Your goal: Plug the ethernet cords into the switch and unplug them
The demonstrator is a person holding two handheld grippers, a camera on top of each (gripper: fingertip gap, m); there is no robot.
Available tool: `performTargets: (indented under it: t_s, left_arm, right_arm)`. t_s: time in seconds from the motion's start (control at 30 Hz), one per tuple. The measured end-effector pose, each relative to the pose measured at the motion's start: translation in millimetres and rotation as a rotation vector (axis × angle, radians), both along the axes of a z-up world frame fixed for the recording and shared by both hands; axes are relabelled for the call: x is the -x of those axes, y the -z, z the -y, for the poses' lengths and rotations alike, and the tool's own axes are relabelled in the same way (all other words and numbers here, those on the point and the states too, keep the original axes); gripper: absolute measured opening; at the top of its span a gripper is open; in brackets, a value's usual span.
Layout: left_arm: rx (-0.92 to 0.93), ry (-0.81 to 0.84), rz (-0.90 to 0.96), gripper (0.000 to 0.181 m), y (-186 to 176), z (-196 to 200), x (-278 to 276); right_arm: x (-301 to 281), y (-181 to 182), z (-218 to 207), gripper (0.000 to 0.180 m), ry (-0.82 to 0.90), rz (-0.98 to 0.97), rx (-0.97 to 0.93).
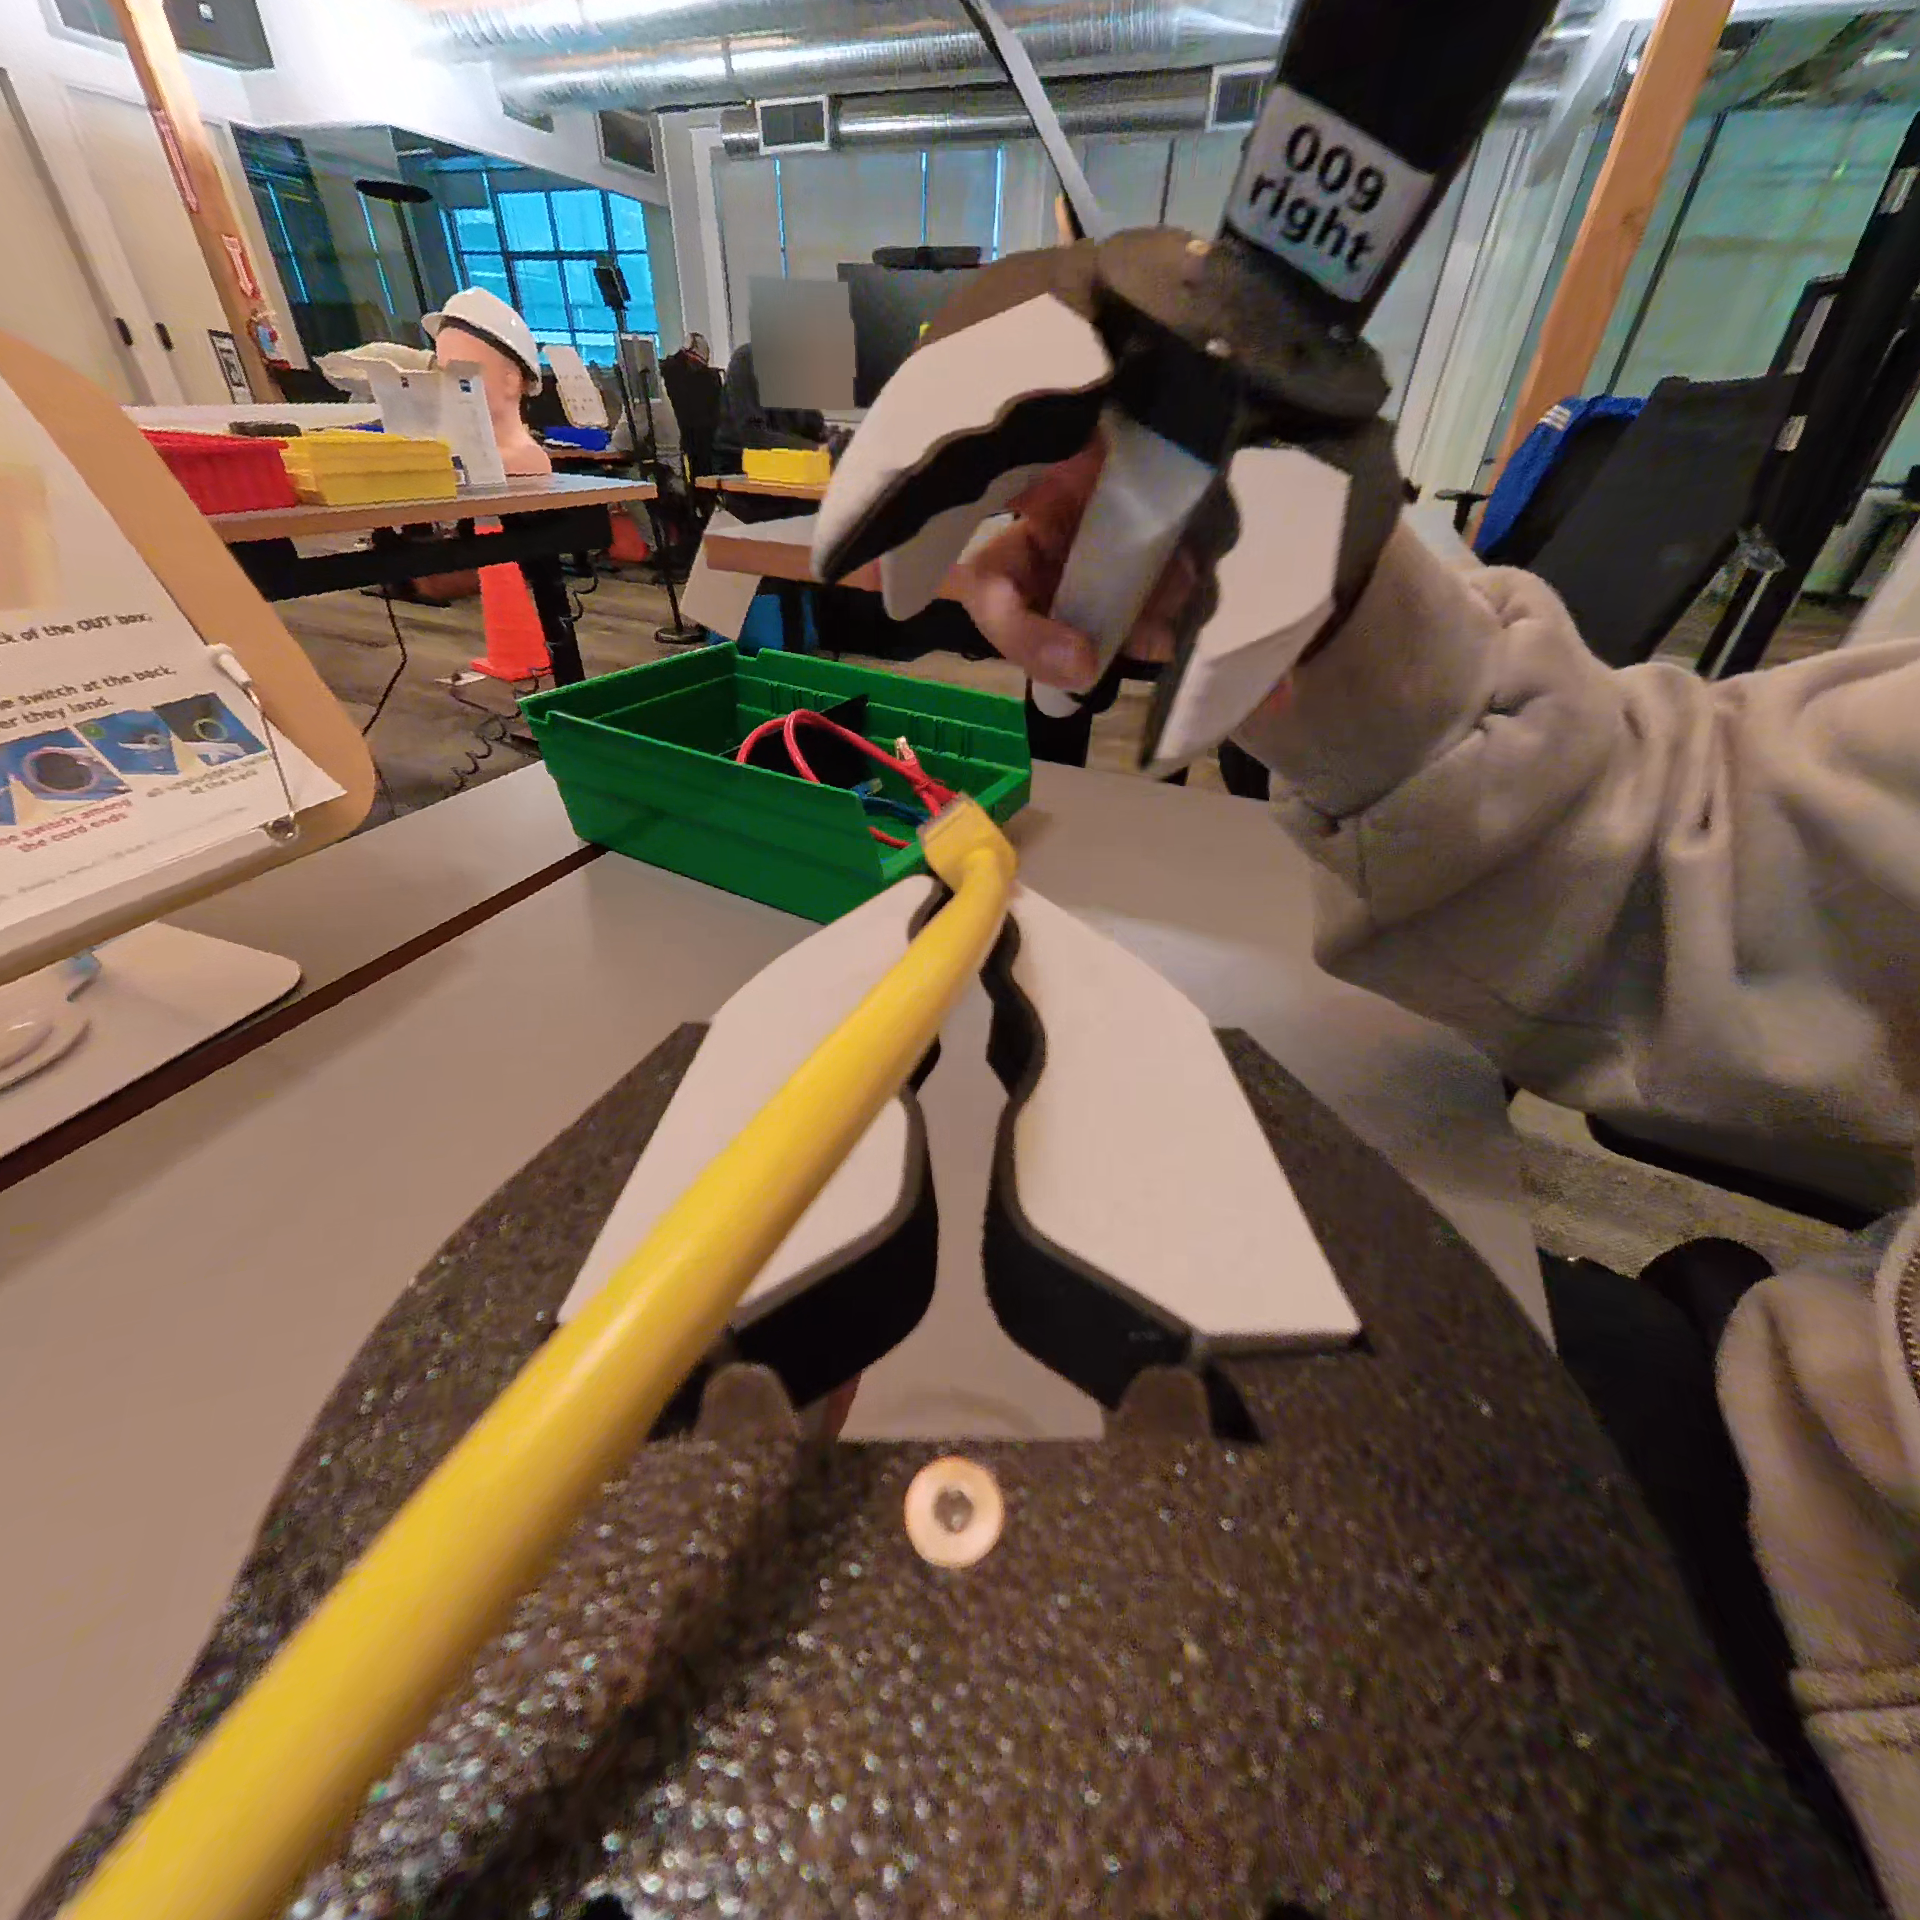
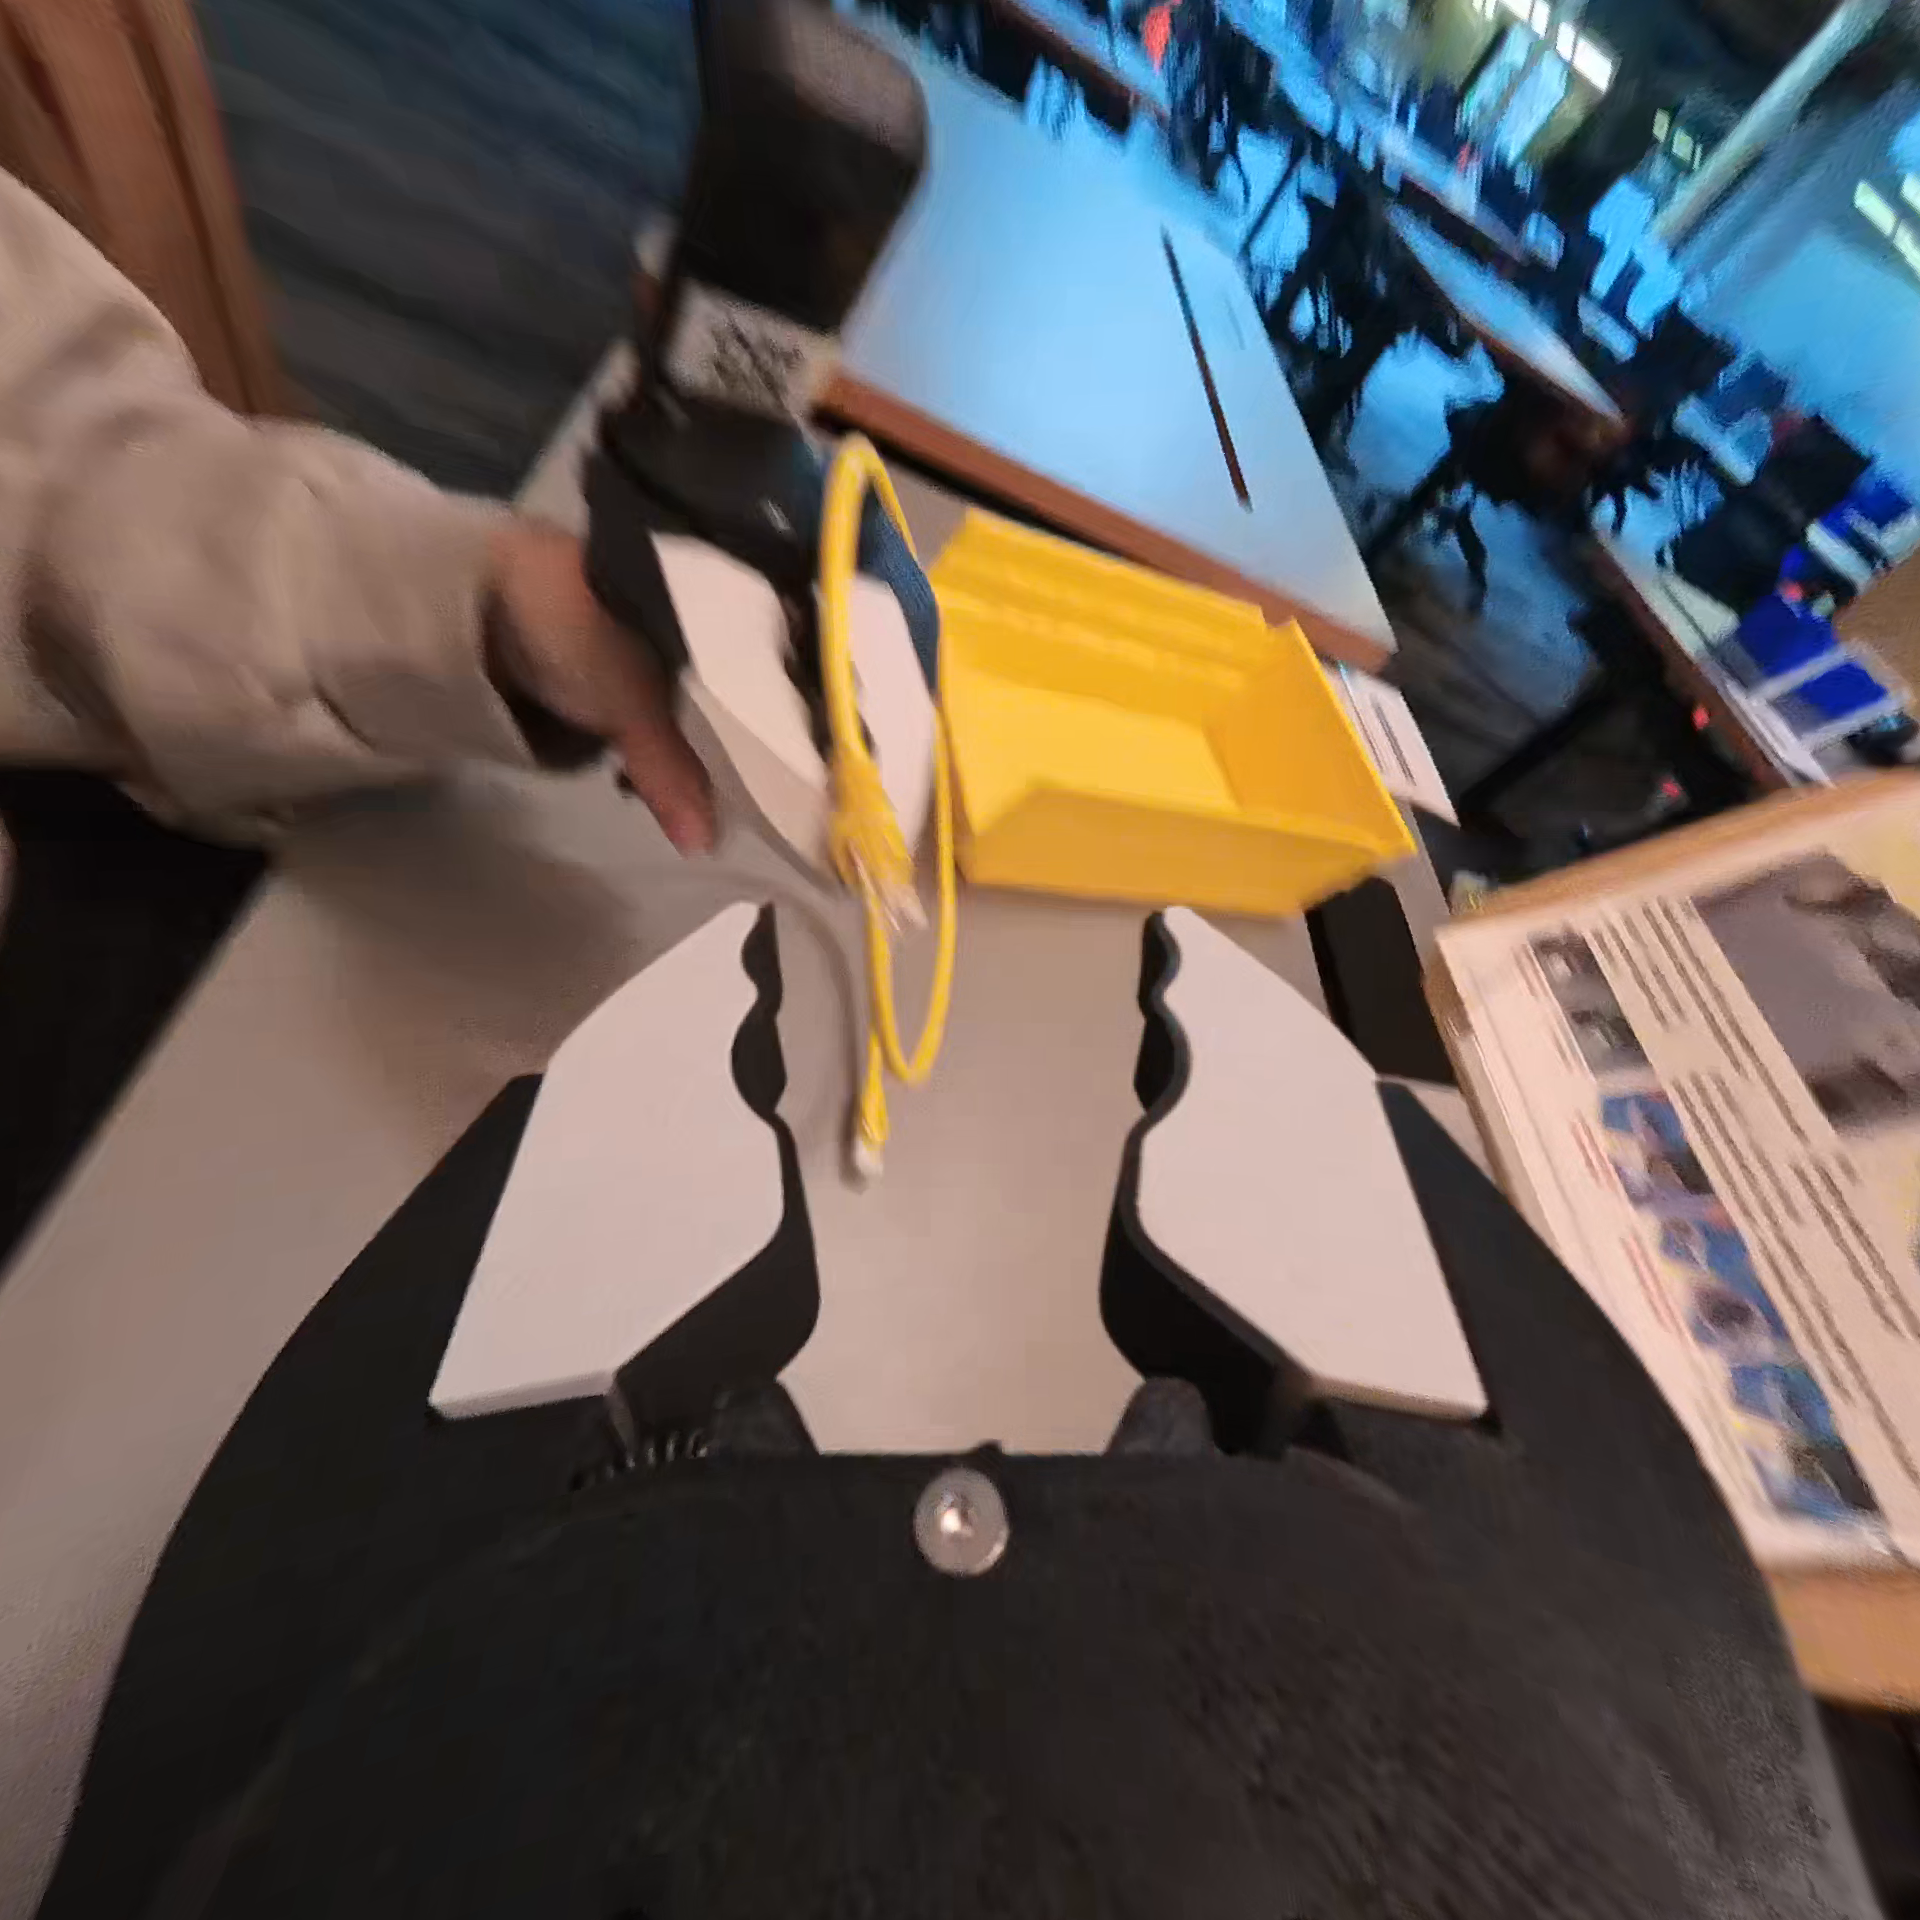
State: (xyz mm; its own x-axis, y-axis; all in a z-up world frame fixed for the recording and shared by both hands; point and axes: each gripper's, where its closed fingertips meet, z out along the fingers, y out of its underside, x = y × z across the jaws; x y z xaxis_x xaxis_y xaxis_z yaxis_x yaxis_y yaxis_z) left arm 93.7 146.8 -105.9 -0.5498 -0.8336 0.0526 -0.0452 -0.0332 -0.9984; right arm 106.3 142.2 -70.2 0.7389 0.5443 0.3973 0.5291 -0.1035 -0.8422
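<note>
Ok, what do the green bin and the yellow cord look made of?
Green bin: likely rigid moulded plastic, judging by its ribbed walls and slight sheen. Yellow cord: smooth, glossy, probably rubbery plastic jacket; it bends where the left gripper pinches it.

We note two matching grippers. Left gripper [image 1: 971,914]: pale grey flat fingers [image 1: 1132,1122] edged in wavy black padding, on a speckled black foam-like body with one pale screw [image 1: 954,1510]. Right gripper [image 2: 961,956]: same build, silver screw [image 2: 959,1523], a white tag [image 1: 1325,192] on its black handle. Beige fleece sleeves [image 1: 1558,862], with what may be a zipper [image 1: 1907,1340], blurred at the edge.
</note>
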Motion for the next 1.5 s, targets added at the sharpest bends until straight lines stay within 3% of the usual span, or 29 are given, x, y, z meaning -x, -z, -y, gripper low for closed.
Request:
performTargets:
  t_s: [0.1,0.27,0.4,0.43,0.67,0.77,1.0,1.1,1.27,1.37,1.5]
  left_arm:
    - [-0.029,0.009,0.003,0.004,-4,4,5]
    - [-0.083,0.026,0.019,0.004,-9,10,13]
    - [-0.113,0.067,0.037,0.004,-13,12,21]
    - [-0.136,0.086,0.043,0.004,-12,13,24]
    - [-0.292,0.017,0.022,0.004,0,12,18]
    - [-0.2,0.052,0.083,0.002,-14,13,23]
    - [0.049,0.106,0.214,0.03,-48,8,37]
    - [0.073,0.066,0.236,0.041,-54,0,38]
    - [0.07,0.028,0.229,0.04,-50,-11,36]
    - [0.048,-0.032,0.166,0.039,-33,-23,23]
    - [-0.005,-0.063,-0.004,0.044,7,-36,7]
  right_arm:
    - [35,3,-3,0.059,-0.038,-0.02,0.041]
    - [49,16,-8,0.033,-0.055,0.059,0.114]
    - [55,12,-5,0.025,-0.058,0.074,0.114]
    - [55,8,-4,0.013,-0.061,0.067,0.104]
    - [46,16,-2,0.009,-0.023,0.055,0.194]
    - [39,3,-2,0.009,0.013,0.008,0.133]
    - [0,-46,2,0.009,0.166,-0.076,-0.043]
    - [-28,-93,19,0.0,0.231,-0.09,-0.194]
    - [-111,-153,63,0.0,0.482,-0.061,-0.342]
    - [-149,-138,73,0.0,0.576,-0.138,-0.309]
    - [-105,-29,61,0.0,0.364,-0.227,0.104]
